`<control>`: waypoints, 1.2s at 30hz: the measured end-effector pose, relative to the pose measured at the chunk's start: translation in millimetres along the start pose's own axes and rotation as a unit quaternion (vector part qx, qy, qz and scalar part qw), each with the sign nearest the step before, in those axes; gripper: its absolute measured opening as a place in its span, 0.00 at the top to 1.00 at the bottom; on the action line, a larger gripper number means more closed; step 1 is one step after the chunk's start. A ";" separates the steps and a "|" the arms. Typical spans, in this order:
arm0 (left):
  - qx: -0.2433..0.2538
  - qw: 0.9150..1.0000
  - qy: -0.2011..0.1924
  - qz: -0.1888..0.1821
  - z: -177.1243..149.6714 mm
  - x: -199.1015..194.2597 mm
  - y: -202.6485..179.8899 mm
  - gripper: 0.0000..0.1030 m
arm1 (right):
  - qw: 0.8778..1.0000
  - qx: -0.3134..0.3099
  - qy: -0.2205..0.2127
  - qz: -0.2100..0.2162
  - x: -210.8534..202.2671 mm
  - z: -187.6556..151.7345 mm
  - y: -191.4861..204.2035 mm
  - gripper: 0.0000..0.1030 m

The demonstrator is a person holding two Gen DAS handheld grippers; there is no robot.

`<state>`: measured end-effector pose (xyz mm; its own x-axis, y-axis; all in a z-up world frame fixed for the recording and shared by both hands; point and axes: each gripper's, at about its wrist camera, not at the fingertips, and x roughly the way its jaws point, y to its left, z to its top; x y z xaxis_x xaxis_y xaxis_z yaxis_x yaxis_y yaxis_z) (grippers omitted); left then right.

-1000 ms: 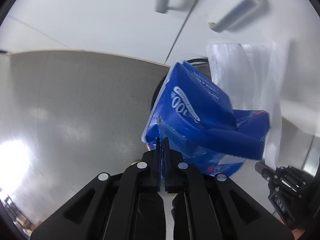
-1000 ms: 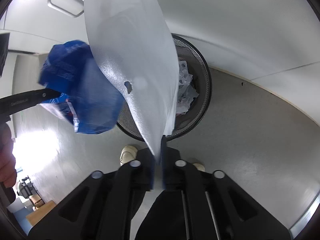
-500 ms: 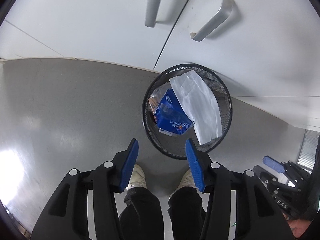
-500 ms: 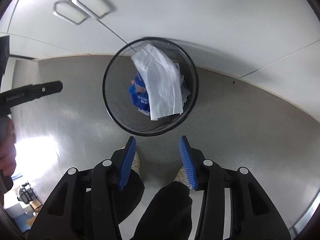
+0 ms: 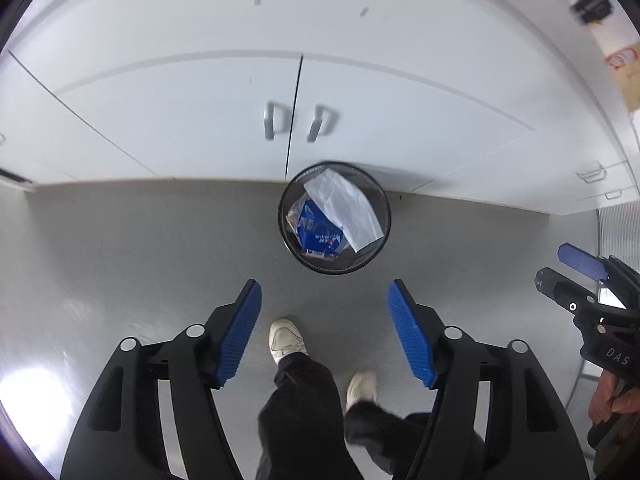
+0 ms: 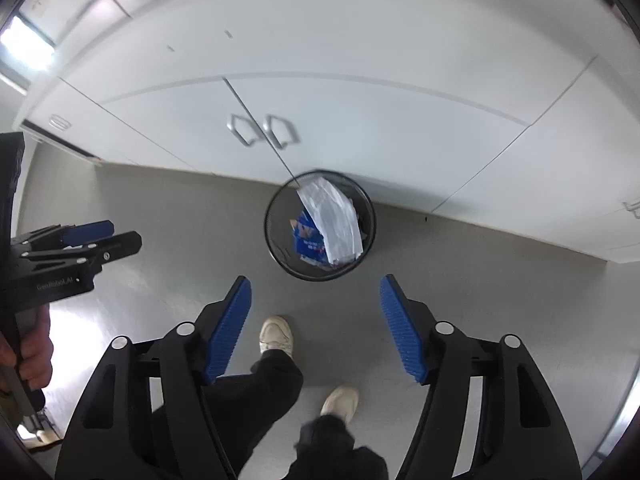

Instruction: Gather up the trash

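A black mesh waste bin point(image 5: 289, 240) point(image 6: 276, 248) stands on the grey floor against white cabinets. Inside it lie a blue packet point(image 5: 316, 232) point(image 6: 306, 240) and a white plastic sheet point(image 5: 346, 210) point(image 6: 334, 218). My left gripper point(image 5: 324, 328) is open and empty, high above the floor, short of the bin. My right gripper point(image 6: 314, 324) is open and empty, likewise above and short of the bin. The right gripper also shows at the right edge of the left wrist view point(image 5: 568, 268), and the left gripper at the left edge of the right wrist view point(image 6: 104, 236).
White cabinet doors with metal handles point(image 5: 276, 120) point(image 6: 280, 132) stand behind the bin. The person's legs and white shoes point(image 5: 286, 340) point(image 6: 276, 334) are below the grippers. Grey floor point(image 5: 140, 240) spreads left and right of the bin.
Both grippers let go of the blue packet and the white sheet, which now lie in the bin. Both grippers opened wide and have drawn up and back from the bin.
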<state>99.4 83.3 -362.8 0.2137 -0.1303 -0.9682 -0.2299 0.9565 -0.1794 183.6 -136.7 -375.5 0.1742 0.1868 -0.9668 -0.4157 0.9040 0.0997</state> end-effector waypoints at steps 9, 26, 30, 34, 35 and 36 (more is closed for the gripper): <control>0.012 0.996 -0.080 0.048 -75.3 -137.1 -57.0 0.28 | 0.995 0.020 -0.097 0.002 -141.4 -69.1 -0.8 0.23; 0.063 0.974 -0.216 0.032 -235.5 -330.6 -156.6 0.10 | 0.969 -0.021 -0.245 0.006 -382.9 -225.4 -3.2 0.06; 0.074 0.970 -0.228 0.039 -252.6 -346.6 -162.3 0.07 | 0.966 -0.015 -0.257 0.006 -397.8 -246.3 1.1 0.06; 0.059 0.972 -0.226 0.016 -264.8 -357.1 -153.6 0.06 | 0.964 -0.013 -0.266 0.011 -401.1 -260.2 10.2 0.05; 0.059 0.972 -0.229 0.010 -268.8 -360.1 -150.9 0.06 | 0.963 -0.014 -0.270 0.013 -405.4 -264.2 13.7 0.04; 0.060 0.971 -0.232 0.006 -273.5 -363.8 -149.7 0.06 | 0.961 -0.016 -0.275 0.014 -405.9 -267.2 19.1 0.04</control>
<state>-203.6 -83.8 -31.5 0.6228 -0.0130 -0.7822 -0.1294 0.9844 -0.1193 -133.6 -298.0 -43.9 0.6042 0.3933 -0.6931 -0.4528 0.8851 0.1075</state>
